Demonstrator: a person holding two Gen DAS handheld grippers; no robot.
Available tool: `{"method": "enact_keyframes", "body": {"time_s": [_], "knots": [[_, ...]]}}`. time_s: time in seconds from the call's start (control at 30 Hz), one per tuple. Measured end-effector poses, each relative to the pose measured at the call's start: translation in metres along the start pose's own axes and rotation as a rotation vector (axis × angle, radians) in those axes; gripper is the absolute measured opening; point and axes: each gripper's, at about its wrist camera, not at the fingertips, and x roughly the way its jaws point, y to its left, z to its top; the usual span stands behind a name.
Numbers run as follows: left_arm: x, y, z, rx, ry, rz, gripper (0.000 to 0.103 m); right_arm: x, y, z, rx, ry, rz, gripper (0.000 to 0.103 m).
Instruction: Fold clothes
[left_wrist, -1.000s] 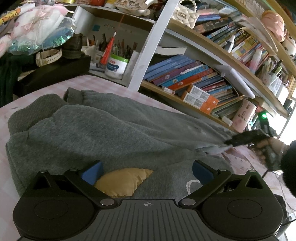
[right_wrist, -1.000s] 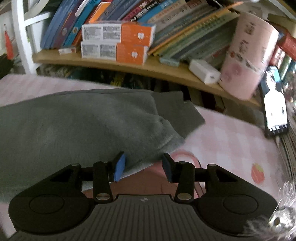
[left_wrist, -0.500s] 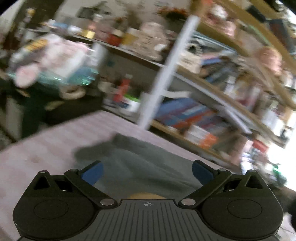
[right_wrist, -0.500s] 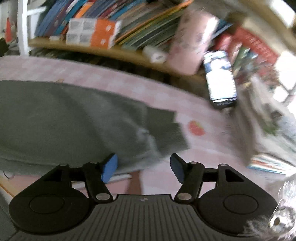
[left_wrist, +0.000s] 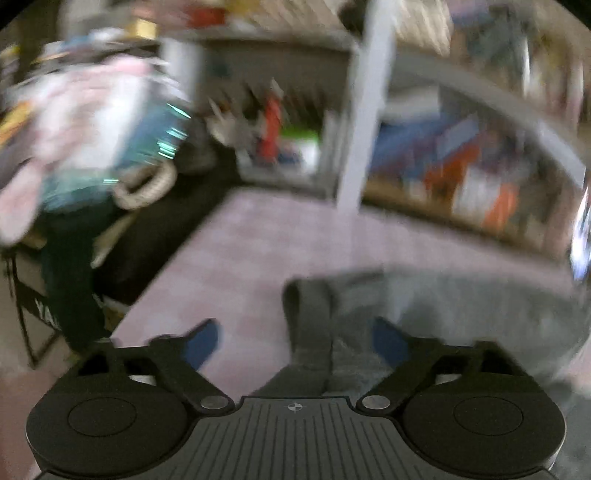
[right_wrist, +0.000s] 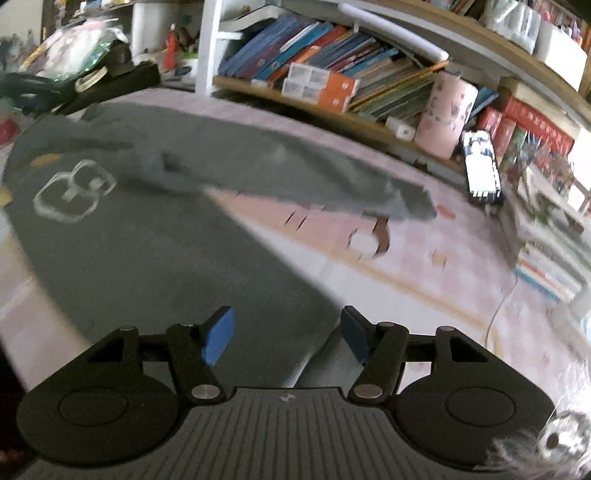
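Observation:
A grey sweatshirt (right_wrist: 155, 243) with a white outline print (right_wrist: 74, 192) lies spread on the pink checked tablecloth (right_wrist: 424, 273). One sleeve (right_wrist: 332, 177) stretches to the right and ends in a cuff. My right gripper (right_wrist: 286, 338) hovers open over the garment's near edge, its blue pads clear of the cloth. The left wrist view is blurred. There a ribbed grey cuff (left_wrist: 308, 325) of the sweatshirt lies between the fingers of my left gripper (left_wrist: 295, 343). Its jaws are closing, and the pads stand apart from the cloth.
A bookshelf (right_wrist: 332, 70) full of books runs along the far side, with a white post (left_wrist: 364, 125). A pink cup (right_wrist: 447, 114) and a phone (right_wrist: 480, 166) stand at the back right. Dark boxes and clutter (left_wrist: 110, 206) border the table's left end.
My left gripper has swung left to the sweatshirt's cuff and its jaws have narrowed. My right gripper has pulled back from the sleeve end to the garment's near edge, with jaws wider.

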Motion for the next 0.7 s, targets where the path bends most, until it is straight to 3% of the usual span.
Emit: {"method": "enact_keyframes", "body": {"time_s": [0.03, 0.1, 0.17, 0.27, 0.33, 0.43, 0.5, 0.63, 0.7], "knots": [[0.014, -0.008, 0.006, 0.046, 0.054, 0.017, 0.064, -0.003, 0.003, -0.006, 0.006, 0.005, 0.004, 0.059], [0.039, -0.021, 0.012, 0.111, 0.14, 0.032, 0.062, -0.004, 0.001, -0.015, 0.029, 0.025, 0.0, 0.058], [0.059, -0.027, 0.015, 0.132, 0.191, 0.018, 0.052, -0.004, -0.002, -0.023, 0.057, 0.047, -0.004, 0.056], [0.077, -0.024, 0.029, 0.105, 0.193, 0.005, 0.039, -0.006, -0.012, -0.029, 0.12, 0.051, 0.009, 0.056], [0.089, -0.02, 0.039, 0.081, 0.178, 0.065, 0.035, -0.004, -0.016, -0.03, 0.134, 0.049, -0.002, 0.056], [0.105, -0.02, 0.05, 0.057, 0.146, 0.192, 0.035, -0.002, -0.019, -0.03, 0.154, 0.041, -0.022, 0.057], [0.112, -0.02, 0.053, 0.027, 0.129, 0.229, 0.038, 0.001, -0.02, -0.03, 0.173, 0.029, -0.024, 0.058], [0.099, -0.016, 0.058, 0.004, 0.113, 0.239, 0.055, 0.0, -0.019, -0.028, 0.167, 0.014, -0.031, 0.058], [0.074, -0.004, 0.056, 0.007, 0.063, 0.211, 0.057, -0.003, -0.021, -0.027, 0.175, -0.006, -0.027, 0.058]]}}
